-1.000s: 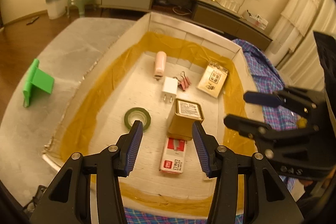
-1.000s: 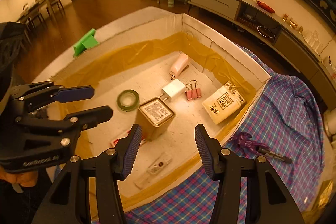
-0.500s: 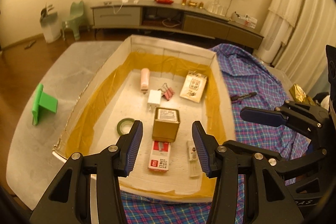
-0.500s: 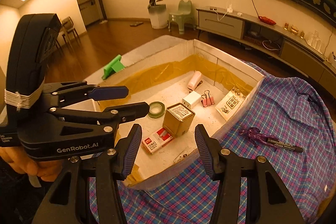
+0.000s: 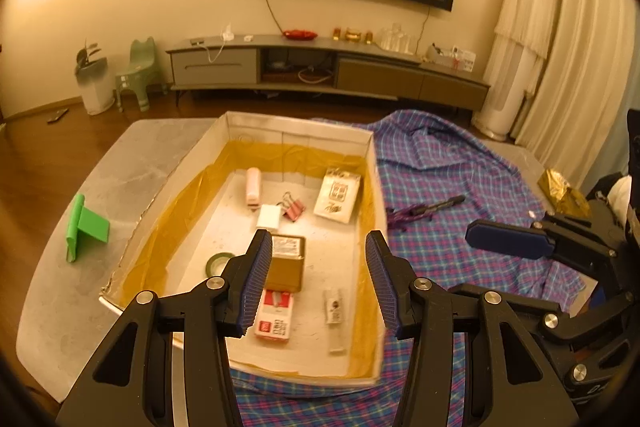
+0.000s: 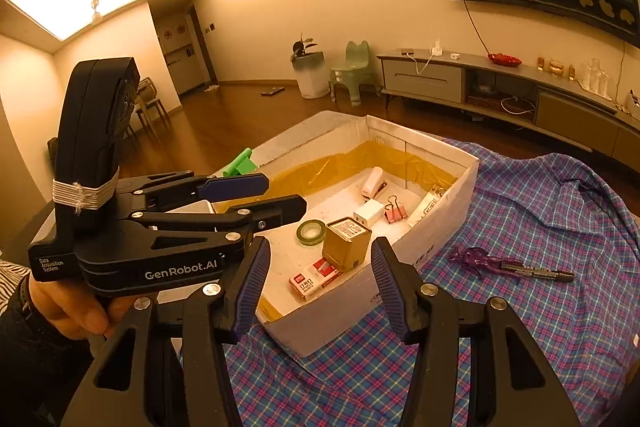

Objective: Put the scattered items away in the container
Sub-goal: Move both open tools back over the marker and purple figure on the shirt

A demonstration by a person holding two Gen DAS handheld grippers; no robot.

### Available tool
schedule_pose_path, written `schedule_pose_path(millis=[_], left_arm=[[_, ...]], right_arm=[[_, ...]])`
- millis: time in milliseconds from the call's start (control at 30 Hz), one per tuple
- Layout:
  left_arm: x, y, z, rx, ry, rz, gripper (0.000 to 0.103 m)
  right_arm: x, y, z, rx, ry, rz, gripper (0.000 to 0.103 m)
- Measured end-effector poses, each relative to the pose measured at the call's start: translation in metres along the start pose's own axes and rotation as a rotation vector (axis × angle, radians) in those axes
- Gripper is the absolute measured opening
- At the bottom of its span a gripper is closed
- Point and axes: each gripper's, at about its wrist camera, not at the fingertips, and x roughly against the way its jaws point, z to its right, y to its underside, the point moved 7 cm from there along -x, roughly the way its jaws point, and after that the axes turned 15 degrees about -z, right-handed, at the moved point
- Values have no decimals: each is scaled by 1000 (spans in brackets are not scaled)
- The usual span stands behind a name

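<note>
Ahead of me the box sits on the bench, its right side and near end resting on the checked cloth that spreads off to the right. Inside it the stapler lies farthest back on the left with the paper packet across from it on the right, the charger and binder clips between them, then the tin in the middle with the tape roll to its left, and nearest me the staple box with a flat packet to its right. Outside the box a phone stand stands on the bench to the left, and the pen lies on the cloth just right of the box wall.
</note>
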Motion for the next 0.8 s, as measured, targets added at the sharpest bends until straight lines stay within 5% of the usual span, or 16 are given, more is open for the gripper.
schedule_pose_path(millis=[433, 800], left_arm=[[18, -3, 46, -56, 58, 77, 51], [-7, -1, 105, -160, 89, 38, 52]], right_arm=[[49, 7, 34, -110, -61, 85, 54], [72, 21, 103, -309, -32, 134, 54]])
